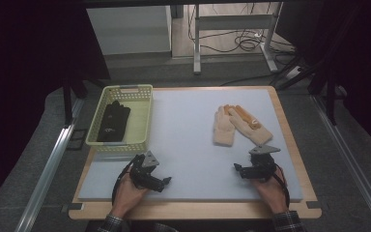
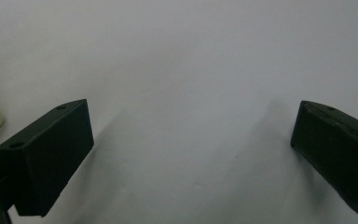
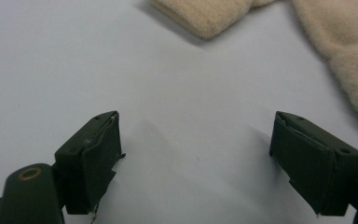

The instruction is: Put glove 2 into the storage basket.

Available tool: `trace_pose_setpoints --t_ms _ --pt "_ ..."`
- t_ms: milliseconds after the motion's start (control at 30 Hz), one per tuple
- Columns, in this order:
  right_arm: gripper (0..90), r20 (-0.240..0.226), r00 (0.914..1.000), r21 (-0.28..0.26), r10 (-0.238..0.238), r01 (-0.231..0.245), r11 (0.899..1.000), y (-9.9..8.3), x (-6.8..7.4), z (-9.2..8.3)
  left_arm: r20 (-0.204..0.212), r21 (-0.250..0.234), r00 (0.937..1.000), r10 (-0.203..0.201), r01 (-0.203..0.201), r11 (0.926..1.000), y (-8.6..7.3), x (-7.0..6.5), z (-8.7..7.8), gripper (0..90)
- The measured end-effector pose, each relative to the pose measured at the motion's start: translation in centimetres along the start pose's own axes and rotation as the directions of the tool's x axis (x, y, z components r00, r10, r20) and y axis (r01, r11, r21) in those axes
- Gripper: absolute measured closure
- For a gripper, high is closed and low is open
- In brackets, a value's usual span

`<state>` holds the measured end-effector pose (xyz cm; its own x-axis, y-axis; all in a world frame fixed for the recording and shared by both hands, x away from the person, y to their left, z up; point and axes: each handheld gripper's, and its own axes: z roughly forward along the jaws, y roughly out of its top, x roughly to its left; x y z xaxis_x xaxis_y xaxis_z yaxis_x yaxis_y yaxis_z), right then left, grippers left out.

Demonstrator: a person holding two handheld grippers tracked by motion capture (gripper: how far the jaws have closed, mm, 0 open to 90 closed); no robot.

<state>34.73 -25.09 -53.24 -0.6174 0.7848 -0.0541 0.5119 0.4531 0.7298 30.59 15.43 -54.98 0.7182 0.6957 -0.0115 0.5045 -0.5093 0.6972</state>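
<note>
Beige gloves point(image 1: 236, 125) lie overlapped on the worktop point(image 1: 183, 145) just ahead of the right hand-held gripper point(image 3: 196, 154), jaws spread and empty like the left hand-held gripper point(image 2: 191, 154), and look soft, light, probably floppy, so I'd pinch a cuff.

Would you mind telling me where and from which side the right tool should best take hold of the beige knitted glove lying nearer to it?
Grip the beige knitted glove at its cuff end, coming from the person's side. It lies flat and diagonal, cuff nearest the open right tool, fingers crossing the second beige glove. Probably pinch the cuff's edge from above.
</note>
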Motion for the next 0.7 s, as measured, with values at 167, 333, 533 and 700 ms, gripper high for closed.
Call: trace_pose_setpoints --t_ms 167,333,533,700 --pt "16.1 0.000 1.0000 0.001 0.001 -0.001 1.000 0.0 0.0 0.0 0.012 0.007 0.9997 -0.021 0.021 0.9998 0.0 0.2 0.1 0.0" --pt "16.5 -0.005 1.0000 0.001 0.001 -0.001 1.000 0.0 0.0 0.0 0.012 0.006 0.9997 -0.019 0.019 0.9998 0.0 0.2 0.1 0.0" --pt "18.4 -0.014 0.9998 0.011 0.017 -0.017 1.000 0.5 -0.3 0.1 0.012 0.004 0.9997 -0.019 0.019 0.9998 -0.1 0.2 0.1 0.1" --pt "21.9 -0.040 0.9990 0.011 0.018 -0.017 1.000 2.2 -0.8 0.0 0.010 0.003 0.9998 -0.019 0.019 0.9998 -0.1 0.2 0.0 0.3"
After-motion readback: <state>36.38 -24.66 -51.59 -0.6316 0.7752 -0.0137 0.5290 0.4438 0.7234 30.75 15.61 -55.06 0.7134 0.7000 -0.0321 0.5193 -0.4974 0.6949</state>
